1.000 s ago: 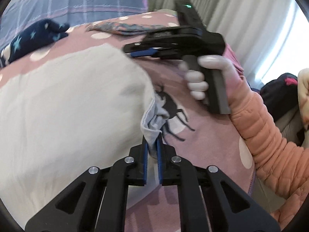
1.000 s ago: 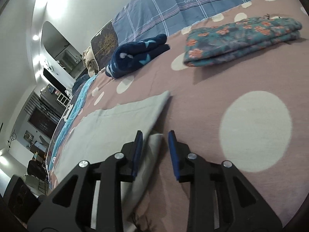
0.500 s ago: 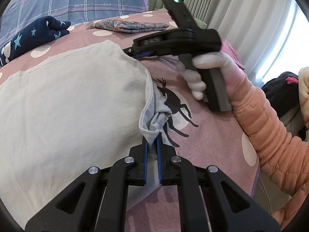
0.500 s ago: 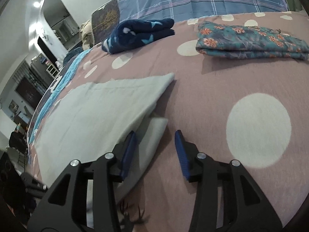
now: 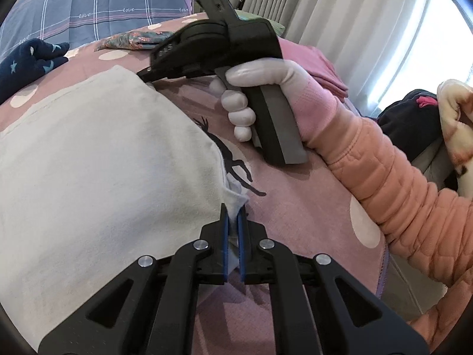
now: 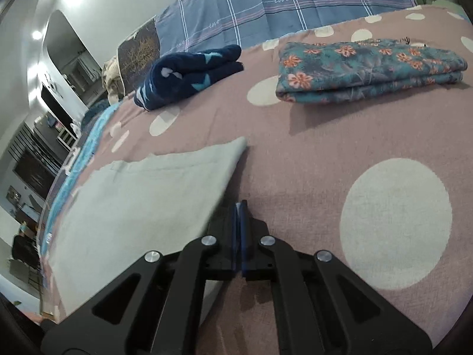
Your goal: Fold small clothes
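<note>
Two pieces lie folded beyond the pale grey garment point(image 6: 142, 195) — floral bundle point(image 6: 369, 69), navy starred roll point(image 6: 189, 75). Garment flat on the bed point(image 6: 310, 162), fold unfinished. Left hand-held gripper point(image 5: 232, 222) and right hand-held gripper point(image 6: 239, 222) each pinch its near edge.

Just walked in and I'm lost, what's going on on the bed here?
A person is folding a pale grey garment on a pink spotted bedspread. The left hand-held gripper is shut on its near edge; the right hand-held gripper is pinched shut on the same edge farther along. A floral piece and a navy star-print piece lie folded beyond.
</note>
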`<act>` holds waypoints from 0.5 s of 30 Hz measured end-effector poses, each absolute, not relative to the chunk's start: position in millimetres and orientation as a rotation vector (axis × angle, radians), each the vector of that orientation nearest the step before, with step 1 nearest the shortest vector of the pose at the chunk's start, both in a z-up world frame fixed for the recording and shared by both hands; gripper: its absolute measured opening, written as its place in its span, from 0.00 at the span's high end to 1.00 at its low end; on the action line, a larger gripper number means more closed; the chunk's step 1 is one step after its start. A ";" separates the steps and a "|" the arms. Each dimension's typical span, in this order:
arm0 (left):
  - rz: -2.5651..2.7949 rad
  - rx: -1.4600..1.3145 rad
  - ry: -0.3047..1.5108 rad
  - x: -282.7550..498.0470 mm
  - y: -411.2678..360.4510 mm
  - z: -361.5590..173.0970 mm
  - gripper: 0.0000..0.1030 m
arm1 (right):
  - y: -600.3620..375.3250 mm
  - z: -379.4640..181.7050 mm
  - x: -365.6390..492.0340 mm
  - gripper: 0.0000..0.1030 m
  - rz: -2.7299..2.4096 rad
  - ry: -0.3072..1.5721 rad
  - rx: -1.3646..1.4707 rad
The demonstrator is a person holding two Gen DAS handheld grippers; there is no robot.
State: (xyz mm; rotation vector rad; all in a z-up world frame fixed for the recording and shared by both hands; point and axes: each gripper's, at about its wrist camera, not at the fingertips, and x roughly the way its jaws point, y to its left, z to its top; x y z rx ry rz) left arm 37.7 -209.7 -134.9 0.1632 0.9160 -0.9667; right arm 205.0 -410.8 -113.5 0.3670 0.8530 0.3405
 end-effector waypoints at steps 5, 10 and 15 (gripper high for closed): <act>-0.975 0.110 0.917 37.5 -200.8 -133.2 0.95 | -431.6 -111.2 193.6 0.93 0.311 0.825 0.449; -0.984 0.025 0.929 43.6 -187.3 -135.4 0.95 | -446.7 -87.5 131.1 0.92 0.364 0.819 0.473; -1.020 -0.031 0.932 44.3 -179.9 -132.4 0.95 | -442.6 -91.3 46.4 0.76 0.431 0.883 0.577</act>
